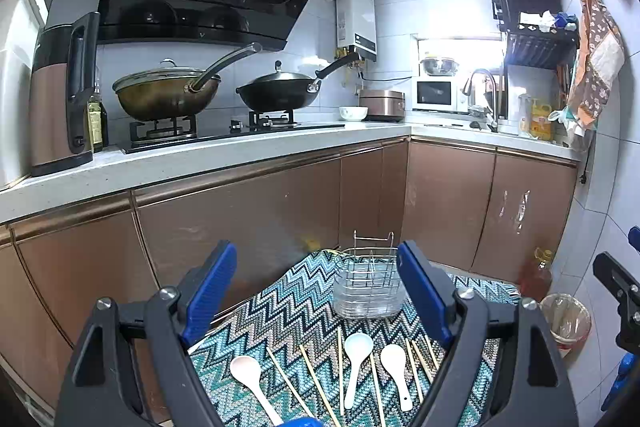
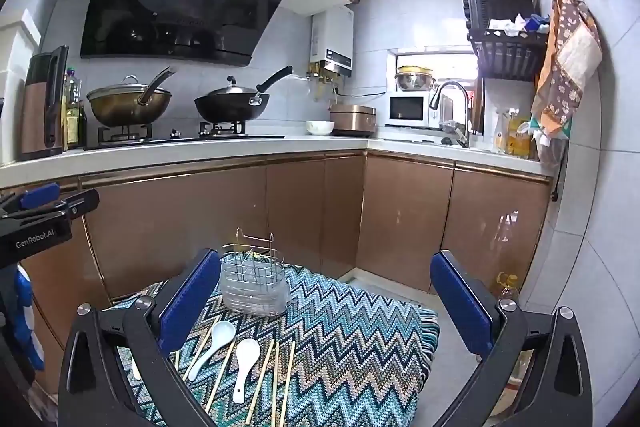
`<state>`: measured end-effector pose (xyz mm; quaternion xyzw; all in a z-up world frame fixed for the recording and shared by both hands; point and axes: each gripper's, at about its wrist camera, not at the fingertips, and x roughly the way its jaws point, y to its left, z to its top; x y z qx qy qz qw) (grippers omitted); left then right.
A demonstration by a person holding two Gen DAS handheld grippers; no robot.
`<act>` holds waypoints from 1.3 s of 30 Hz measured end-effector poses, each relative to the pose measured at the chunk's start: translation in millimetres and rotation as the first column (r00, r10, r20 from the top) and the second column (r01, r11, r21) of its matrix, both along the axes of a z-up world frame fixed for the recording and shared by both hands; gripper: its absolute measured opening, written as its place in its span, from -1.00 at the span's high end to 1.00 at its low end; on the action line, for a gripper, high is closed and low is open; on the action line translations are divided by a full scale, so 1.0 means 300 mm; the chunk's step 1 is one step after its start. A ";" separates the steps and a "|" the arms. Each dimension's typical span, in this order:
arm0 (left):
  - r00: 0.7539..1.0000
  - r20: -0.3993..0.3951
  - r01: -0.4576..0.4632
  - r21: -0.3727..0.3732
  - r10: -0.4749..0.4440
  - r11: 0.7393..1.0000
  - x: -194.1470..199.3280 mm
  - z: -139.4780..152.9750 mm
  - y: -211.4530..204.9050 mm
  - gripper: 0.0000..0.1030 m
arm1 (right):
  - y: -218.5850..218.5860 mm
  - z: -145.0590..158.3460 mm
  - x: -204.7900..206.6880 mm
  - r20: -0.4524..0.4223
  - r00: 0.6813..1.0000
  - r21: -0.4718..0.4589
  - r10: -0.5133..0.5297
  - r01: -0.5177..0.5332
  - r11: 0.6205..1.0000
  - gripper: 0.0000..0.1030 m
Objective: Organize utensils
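Spoons (image 1: 357, 347) lie below left tongs (image 1: 320, 291), untouched.

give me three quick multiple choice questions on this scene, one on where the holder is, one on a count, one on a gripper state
1. Where does the utensil holder stand?
A. on the far part of the zigzag cloth
B. on the stove
C. in the sink

2. How many white spoons lie on the cloth in the left wrist view?
A. one
B. three
C. five

3. How is the left gripper?
A. shut on a spoon
B. shut on chopsticks
C. open, holding nothing

Answers:
1. A, it sits on the cloth beyond the utensils.
2. B, three white spoons lie among the chopsticks.
3. C, its blue pads stand wide apart.
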<state>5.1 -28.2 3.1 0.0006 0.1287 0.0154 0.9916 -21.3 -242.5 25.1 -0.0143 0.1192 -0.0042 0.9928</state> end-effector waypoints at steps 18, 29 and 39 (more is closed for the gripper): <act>0.999 0.019 0.043 -0.019 -0.043 0.999 -0.001 0.023 -0.037 -0.58 | -0.029 0.017 -0.007 0.012 0.999 0.020 -0.032 0.032 0.999 -1.00; 0.997 0.048 0.067 -0.009 -0.067 0.998 -0.034 0.051 -0.036 -0.58 | -0.007 0.047 -0.045 0.019 0.997 -0.004 -0.071 0.071 0.997 -1.00; 0.991 0.066 0.119 0.026 -0.120 0.993 -0.072 0.068 -0.019 -0.58 | 0.044 0.086 -0.096 0.054 0.994 -0.022 -0.098 0.099 0.995 -1.00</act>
